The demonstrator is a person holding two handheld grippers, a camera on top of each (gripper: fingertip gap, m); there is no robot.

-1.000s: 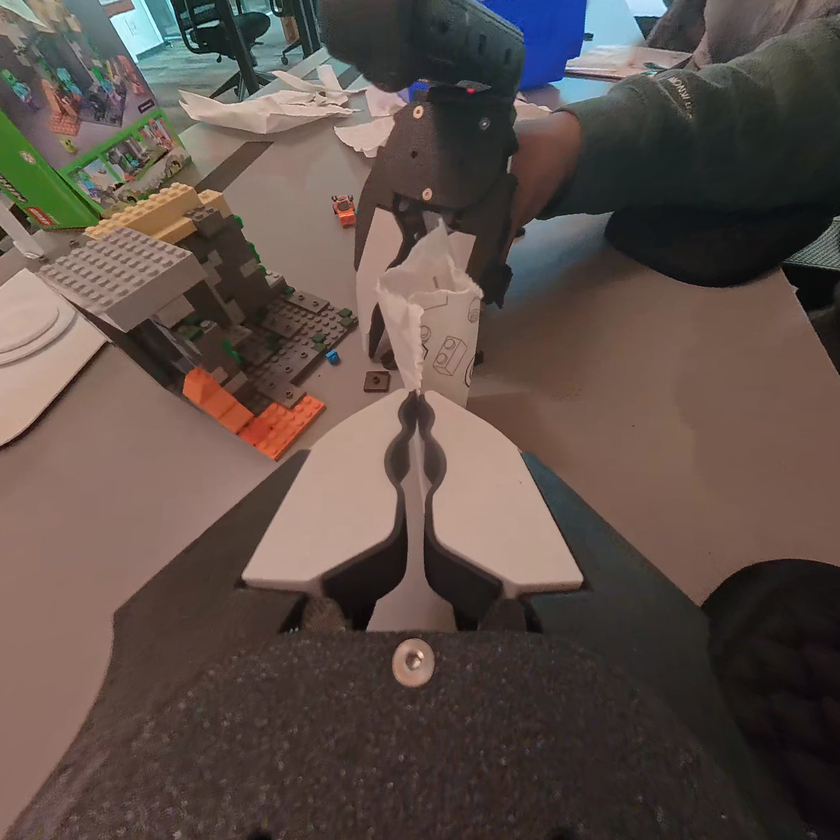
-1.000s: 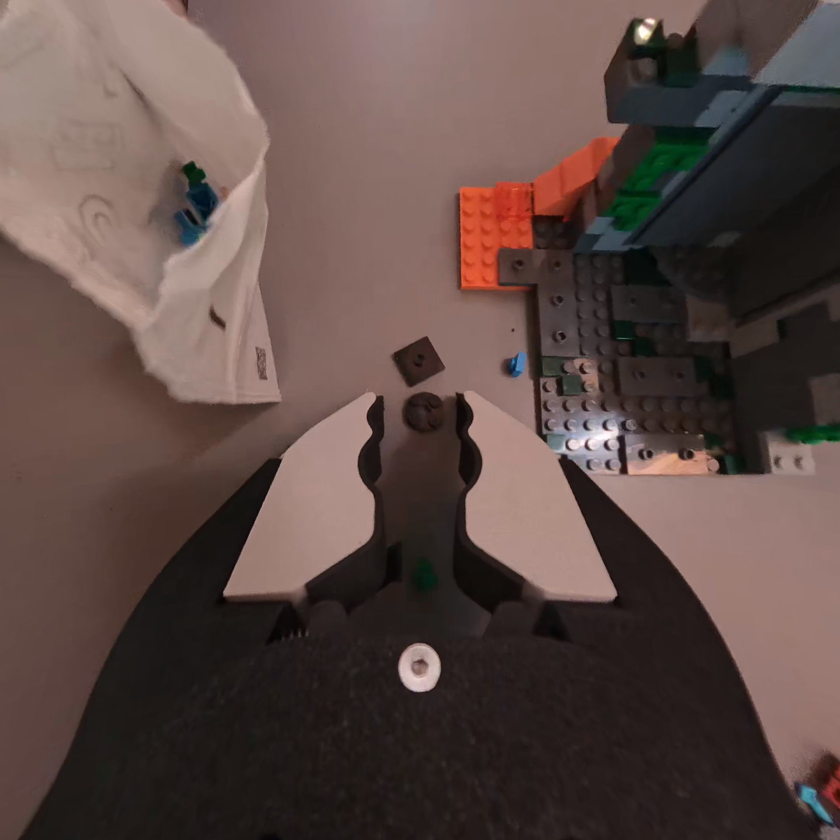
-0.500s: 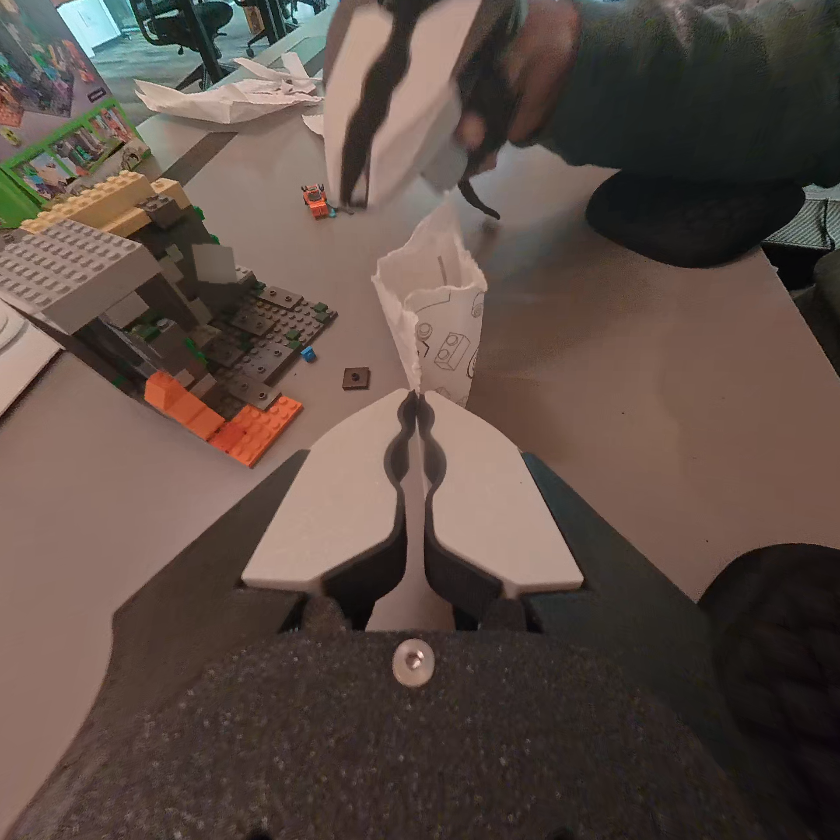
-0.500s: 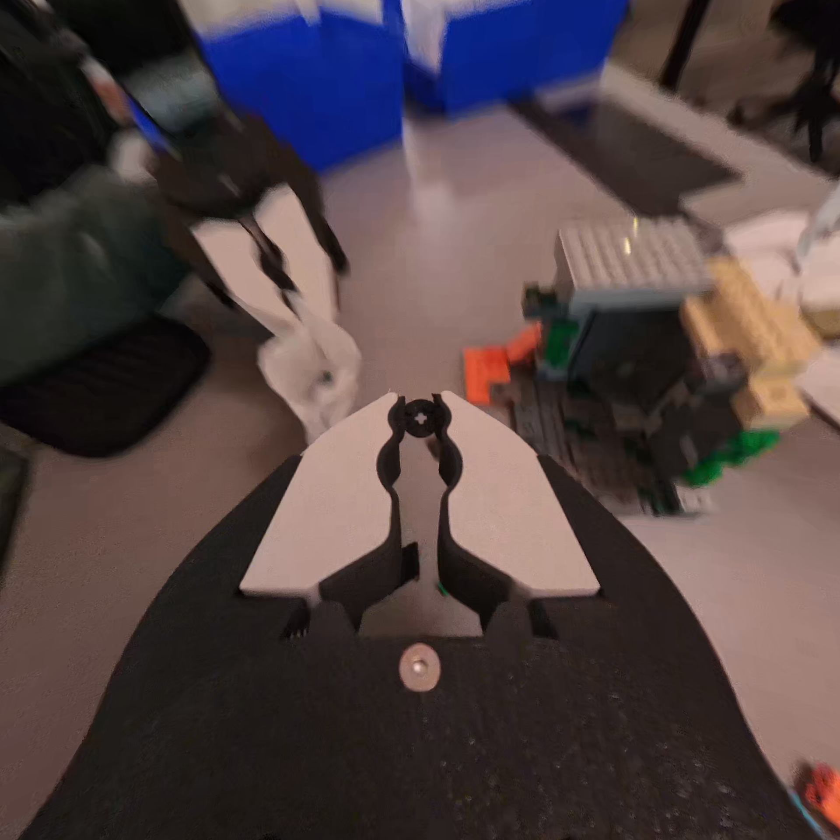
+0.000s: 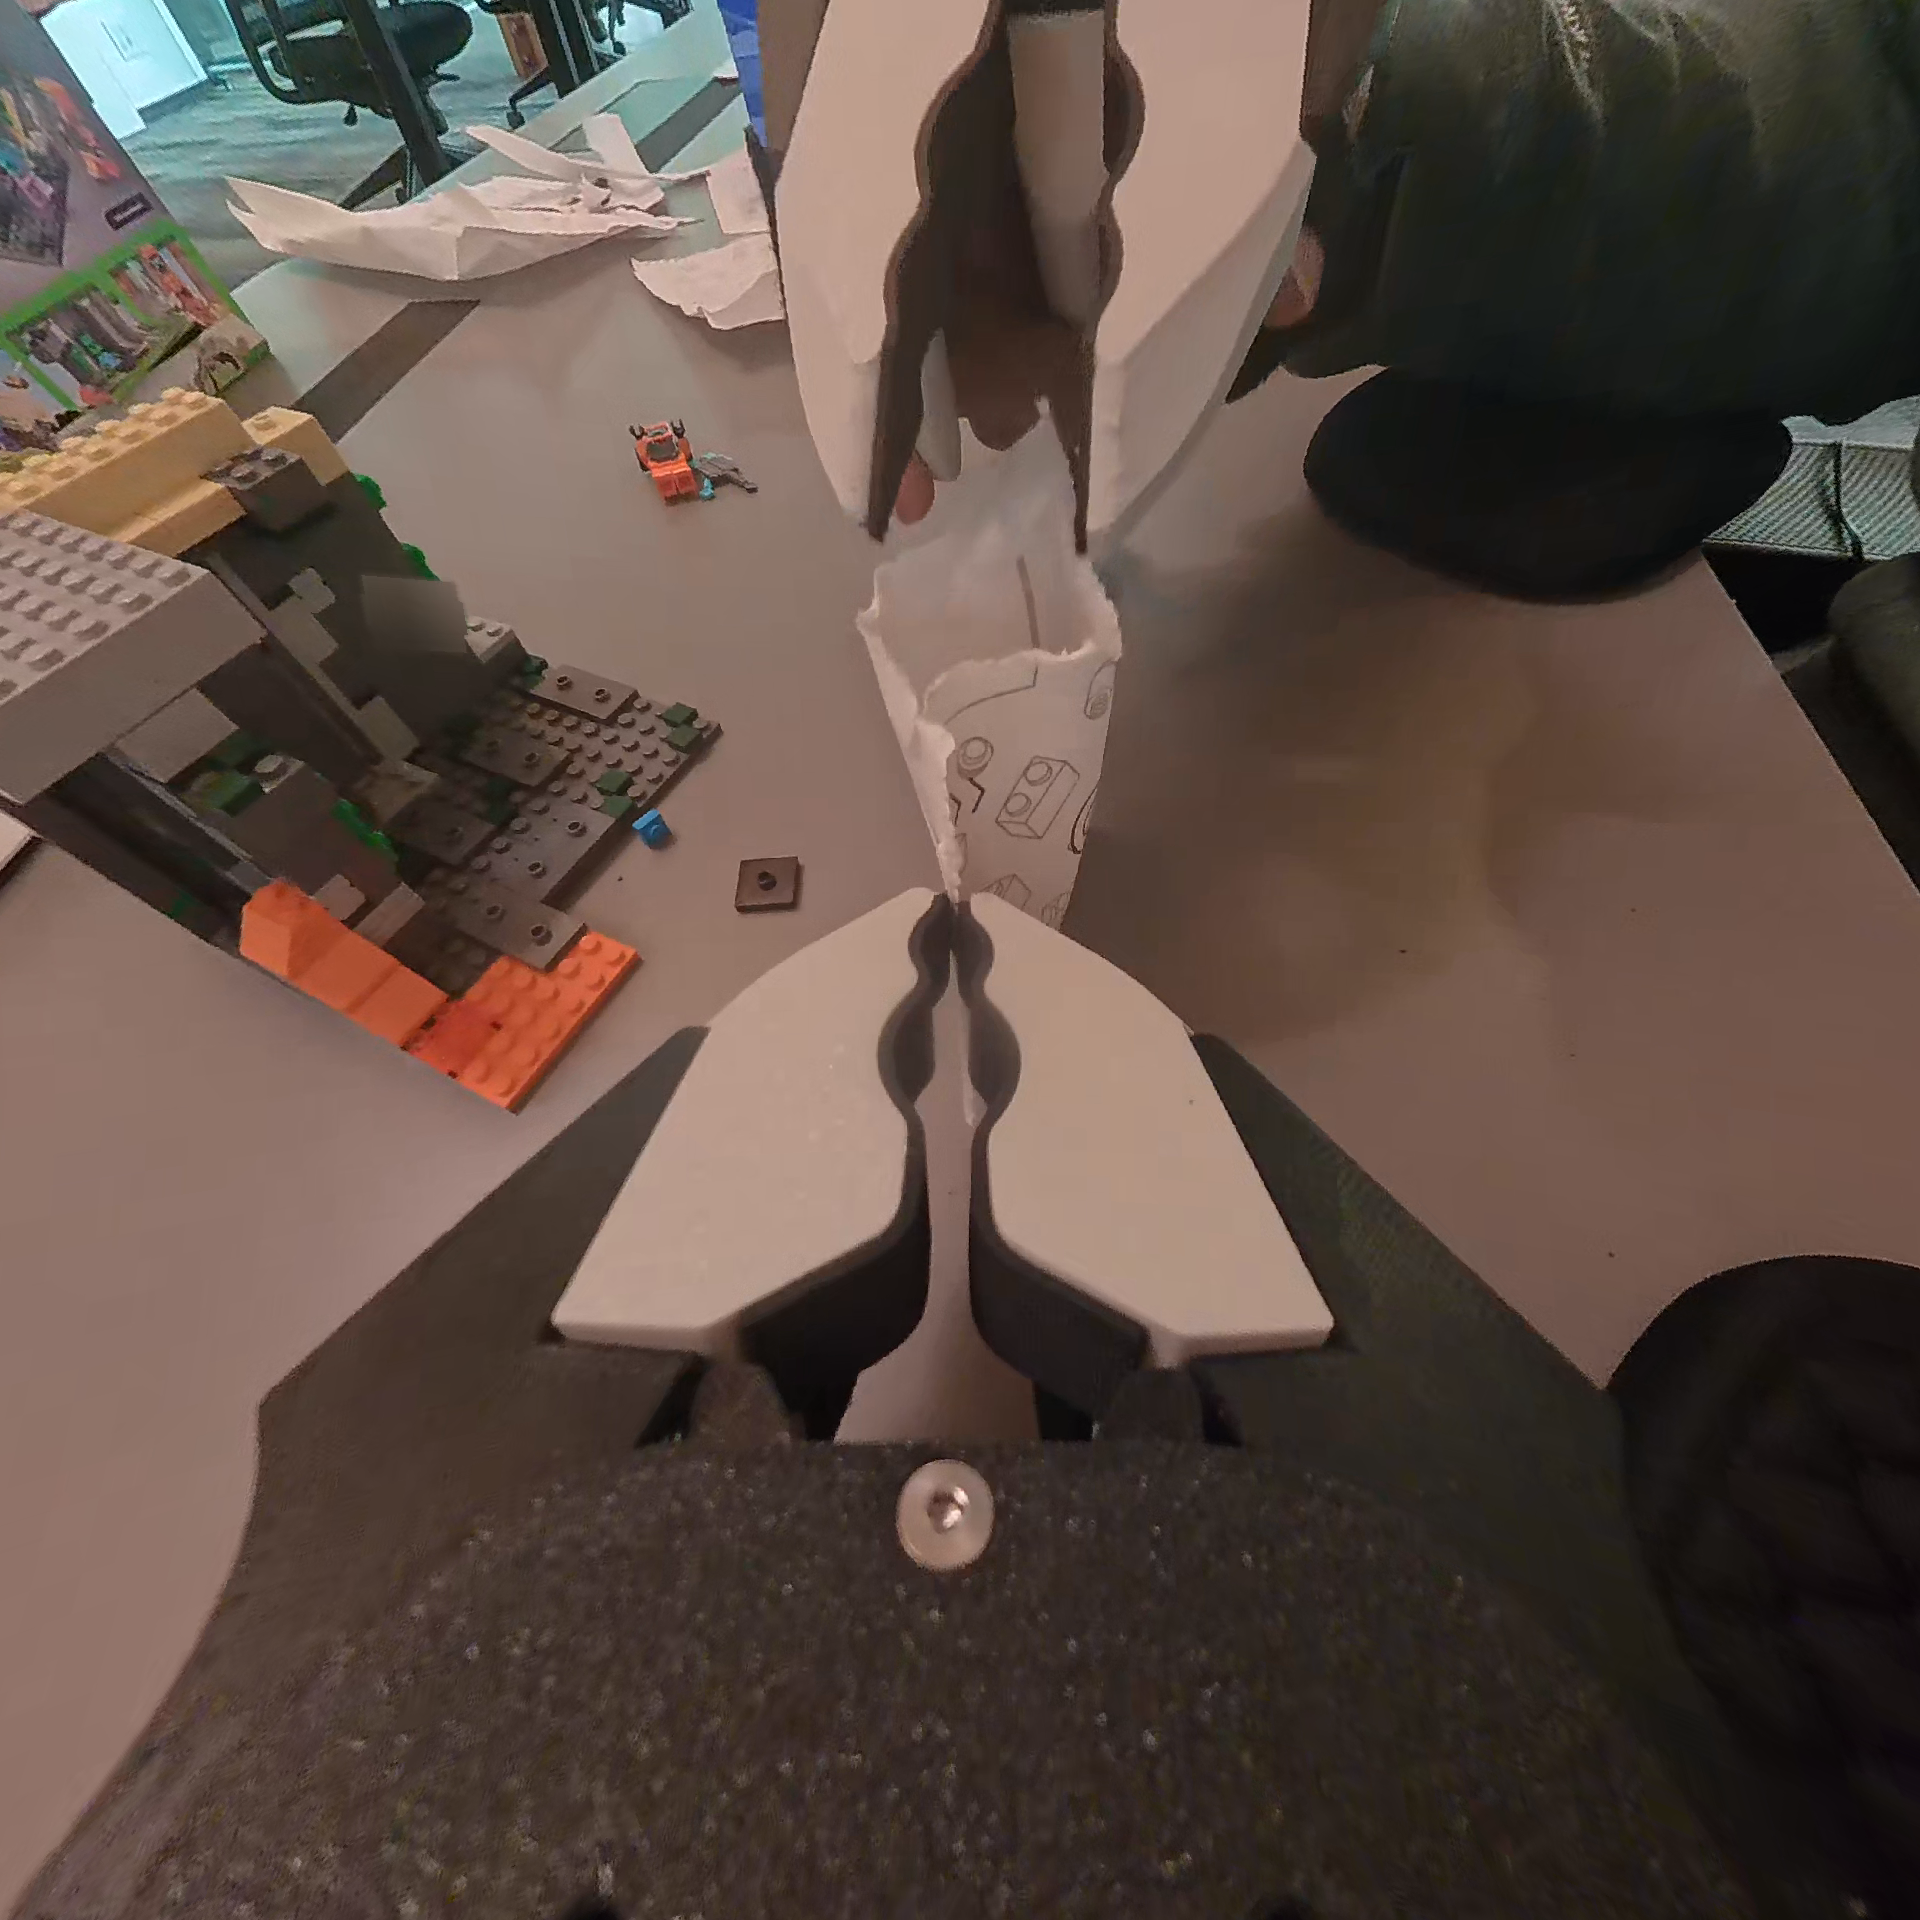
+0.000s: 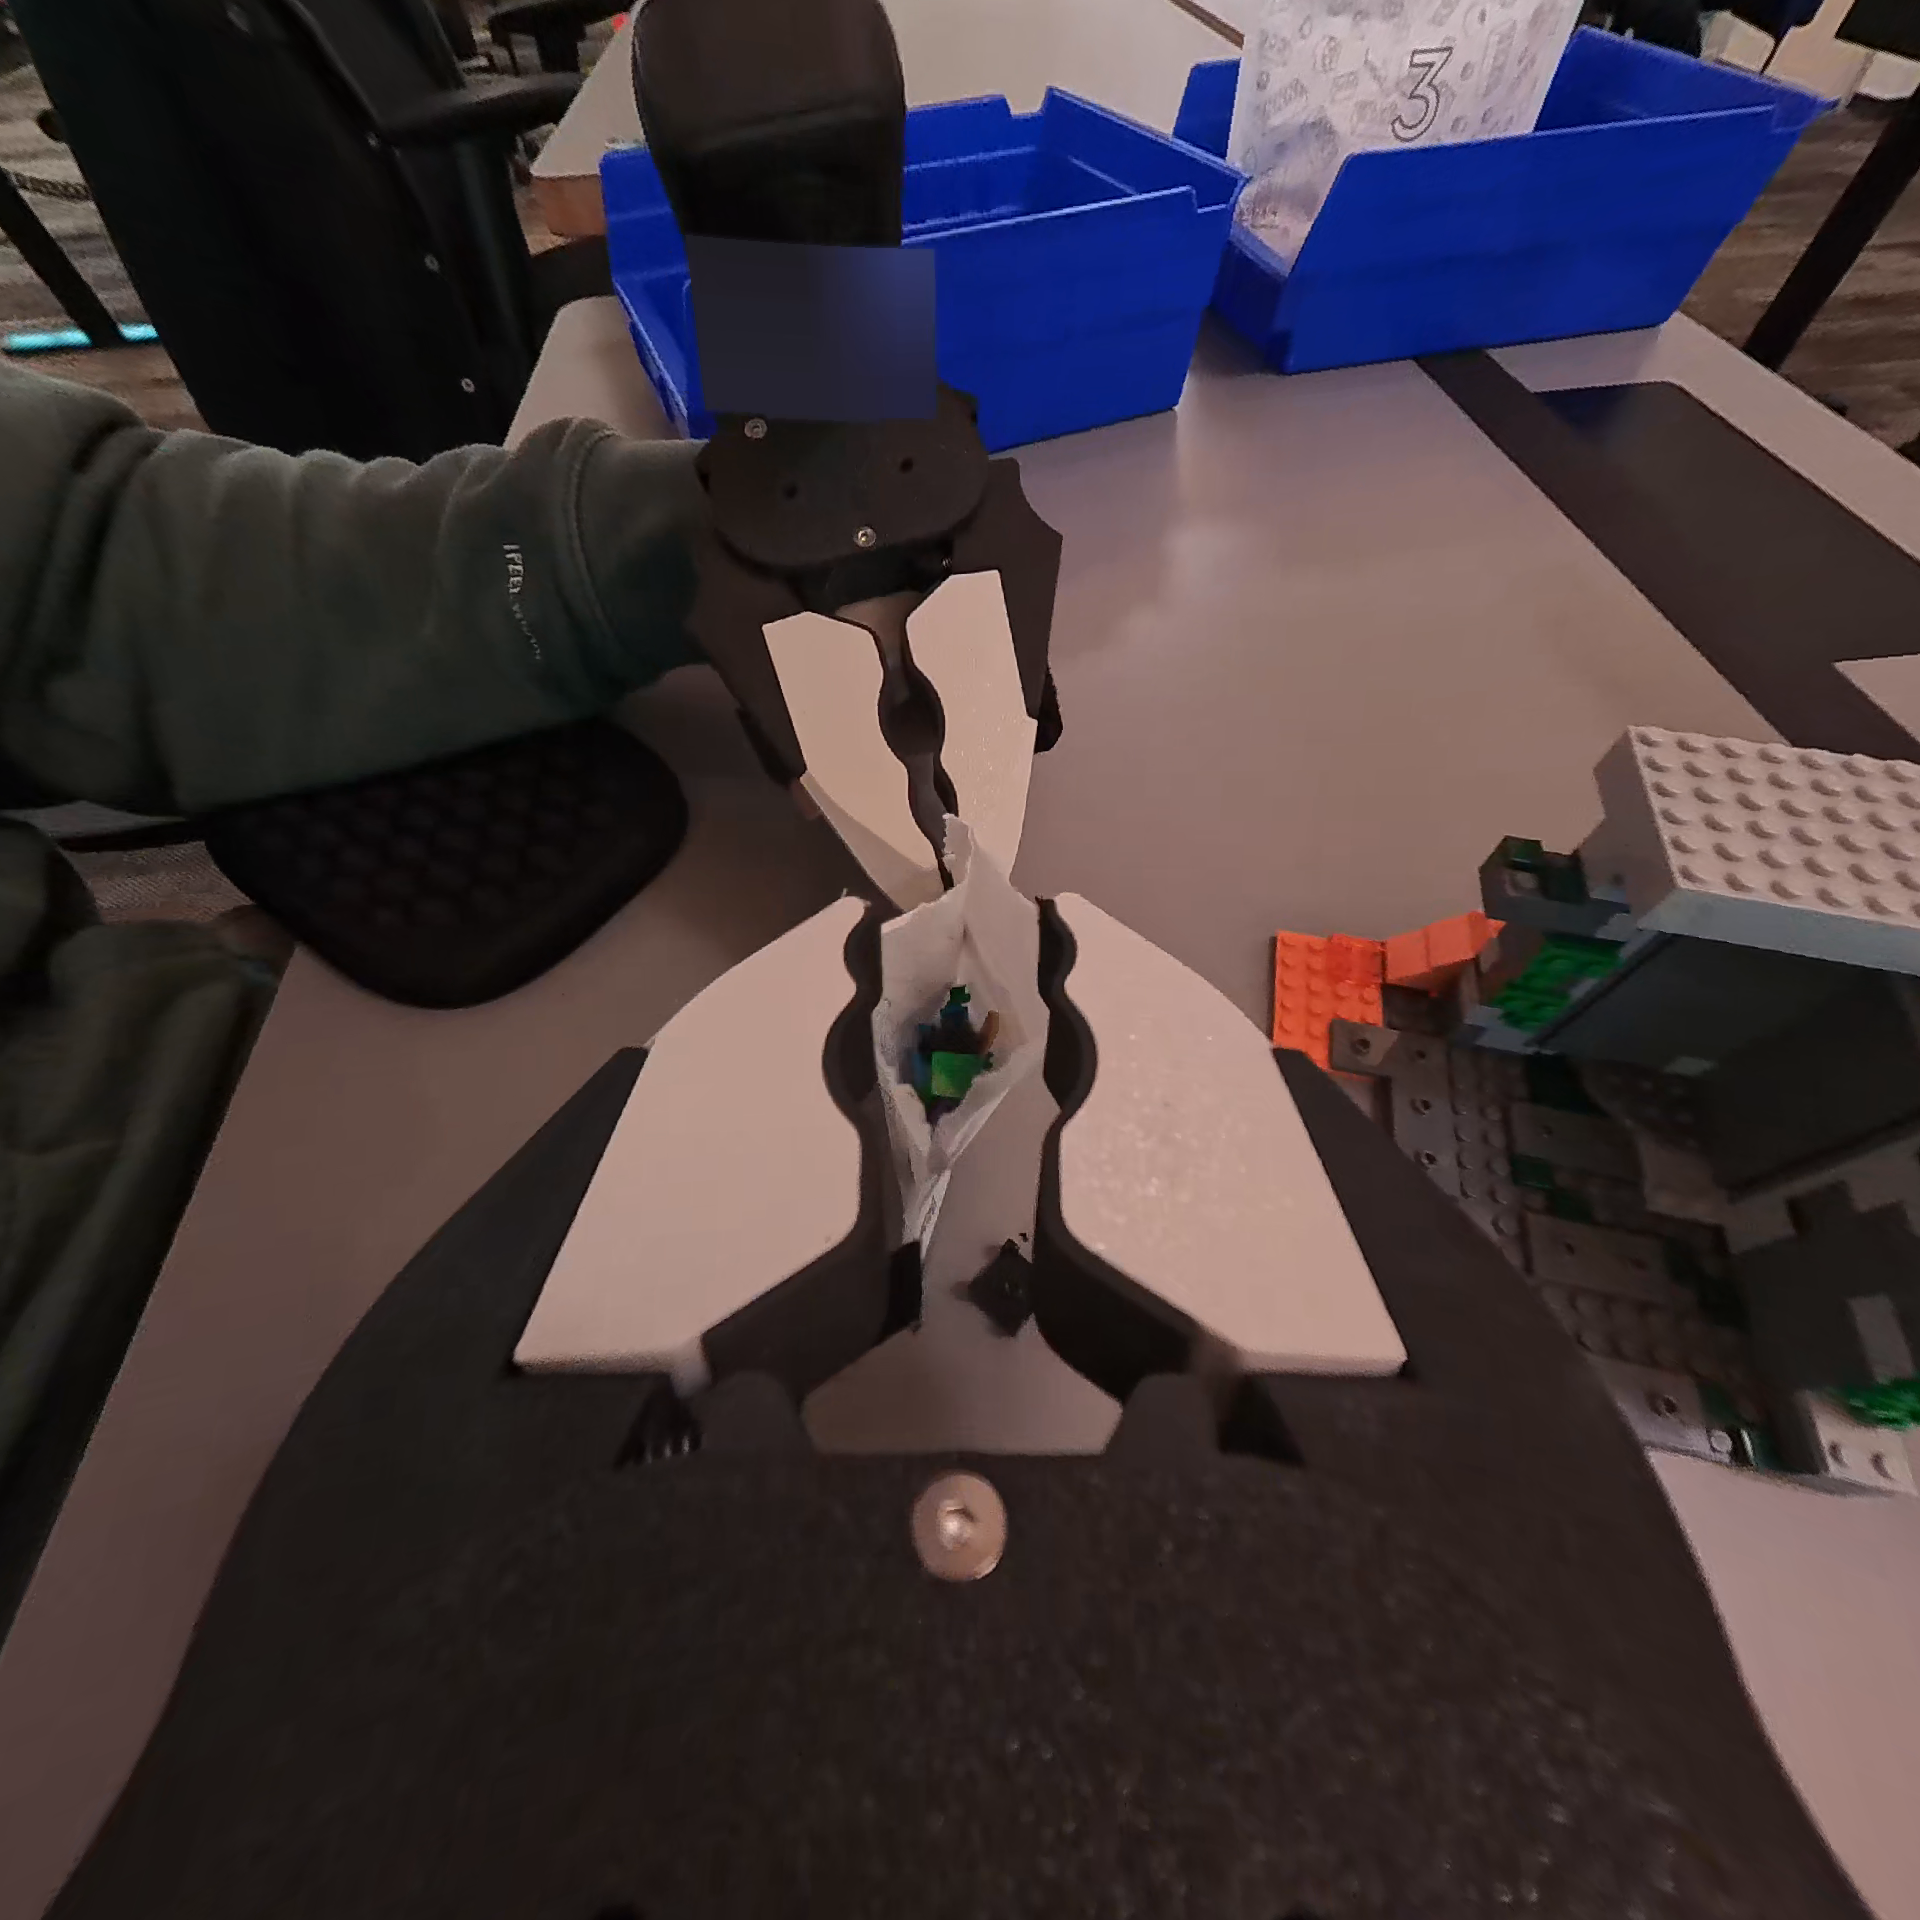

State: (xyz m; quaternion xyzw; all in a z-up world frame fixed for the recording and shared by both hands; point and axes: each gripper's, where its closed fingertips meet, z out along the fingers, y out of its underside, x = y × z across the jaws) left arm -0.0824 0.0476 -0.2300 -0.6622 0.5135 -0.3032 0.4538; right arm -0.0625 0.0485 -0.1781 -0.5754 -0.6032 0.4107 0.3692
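The left gripper (image 5: 951,906) has its two fingers squeezed together on the torn top edge of a white paper bag (image 5: 1023,727), holding the bag up off the grey table (image 5: 1455,935). The right gripper (image 6: 954,914) hangs right over the bag's mouth with its fingers apart and nothing pinched between them. The open bag shows between them, and I cannot tell if they touch the paper. Inside the bag are small toy bricks (image 6: 951,1049), green and blue ones.

Near the bag on the table lie a flat dark square piece (image 5: 769,883) and a tiny blue brick (image 5: 651,828), next to a half-built brick castle (image 5: 312,748) with orange plates. Two blue bins (image 6: 1039,260) stand far behind.

The paper is thin and already ripped. I think it could tear more where it is pinched, and then the bag would drop and spill its bricks. If the right gripper bumps the bag's rim, the mouth could fold shut.
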